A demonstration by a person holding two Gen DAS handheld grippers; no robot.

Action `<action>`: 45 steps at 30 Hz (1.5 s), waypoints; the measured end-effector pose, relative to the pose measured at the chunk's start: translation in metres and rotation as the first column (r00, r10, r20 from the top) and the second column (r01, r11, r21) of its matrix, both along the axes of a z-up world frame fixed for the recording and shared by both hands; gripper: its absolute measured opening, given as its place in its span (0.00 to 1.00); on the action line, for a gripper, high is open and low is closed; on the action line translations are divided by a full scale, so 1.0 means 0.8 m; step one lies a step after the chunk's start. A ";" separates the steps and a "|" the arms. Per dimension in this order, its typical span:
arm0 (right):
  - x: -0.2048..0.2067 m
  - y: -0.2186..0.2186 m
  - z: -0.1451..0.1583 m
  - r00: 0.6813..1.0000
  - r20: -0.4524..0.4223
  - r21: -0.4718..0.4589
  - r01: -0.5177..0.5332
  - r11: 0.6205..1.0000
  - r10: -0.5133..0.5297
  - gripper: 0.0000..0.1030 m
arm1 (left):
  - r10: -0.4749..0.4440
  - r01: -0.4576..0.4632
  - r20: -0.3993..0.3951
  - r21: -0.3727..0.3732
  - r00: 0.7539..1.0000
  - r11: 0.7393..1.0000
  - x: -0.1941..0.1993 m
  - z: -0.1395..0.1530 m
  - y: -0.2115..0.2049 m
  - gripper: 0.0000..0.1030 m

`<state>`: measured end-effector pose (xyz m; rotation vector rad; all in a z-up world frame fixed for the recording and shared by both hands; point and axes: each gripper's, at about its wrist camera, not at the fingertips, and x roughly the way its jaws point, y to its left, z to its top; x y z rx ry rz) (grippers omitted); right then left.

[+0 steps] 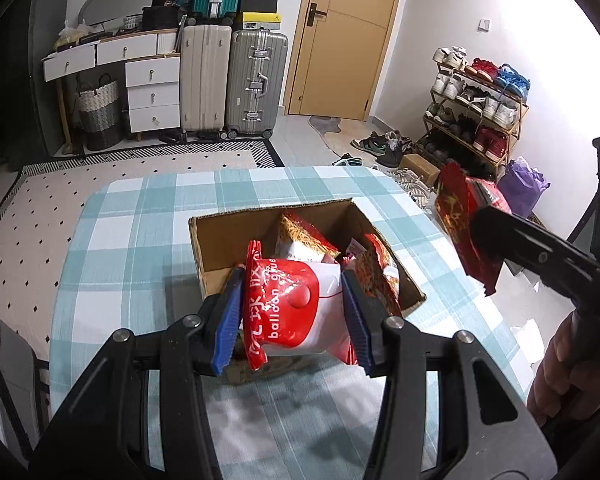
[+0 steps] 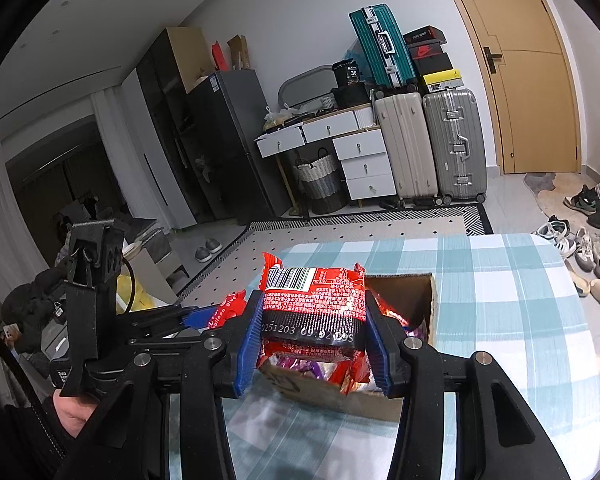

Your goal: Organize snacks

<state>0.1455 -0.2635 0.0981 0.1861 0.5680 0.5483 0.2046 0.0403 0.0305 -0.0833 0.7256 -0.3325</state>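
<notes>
An open cardboard box [image 1: 220, 248] with several snack packets inside stands on the checked table [image 1: 140, 216]. My left gripper [image 1: 292, 312] is shut on a red and white packet [image 1: 296, 304] printed "balloon glue", held above the box's near edge. To the right, my right gripper [image 1: 482, 240] holds a red packet [image 1: 456, 216] in the air beside the box. In the right wrist view that gripper [image 2: 314, 330] is shut on the red packet [image 2: 316, 296], barcode side up, above the box [image 2: 404, 292]. The left gripper [image 2: 204, 316] shows at the left there.
Beyond the table lie a dotted rug [image 1: 60, 184], suitcases [image 1: 256, 84], a white drawer unit [image 1: 152, 92] and a door [image 1: 348, 36]. A shoe rack [image 1: 476, 112] stands at the right, with loose shoes [image 2: 588, 248] on the floor. A person's hand [image 1: 568, 372] grips the right tool.
</notes>
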 end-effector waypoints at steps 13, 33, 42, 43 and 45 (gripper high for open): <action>0.066 0.000 -0.014 0.999 -0.033 -0.015 -0.005 1.000 0.004 0.45 | -0.020 0.021 -0.039 0.019 0.999 1.000 0.065 -0.022 -0.020 0.43; 0.127 0.008 -0.059 0.996 -0.087 -0.054 -0.020 0.998 0.015 0.45 | -0.032 0.033 -0.068 0.024 0.997 0.999 0.115 -0.060 -0.030 0.44; 0.132 0.001 -0.068 0.996 -0.087 -0.055 0.011 0.998 -0.015 0.64 | -0.032 0.033 -0.087 0.016 0.996 0.999 0.117 -0.071 -0.023 0.61; 0.131 -0.002 -0.068 0.996 -0.086 -0.046 0.013 0.999 -0.017 0.64 | -0.027 0.028 -0.083 0.020 0.996 0.999 0.116 -0.070 -0.022 0.64; 0.131 -0.006 -0.067 0.996 -0.090 -0.037 0.018 0.999 -0.022 0.64 | -0.018 0.020 -0.079 0.025 0.997 0.999 0.114 -0.070 -0.020 0.67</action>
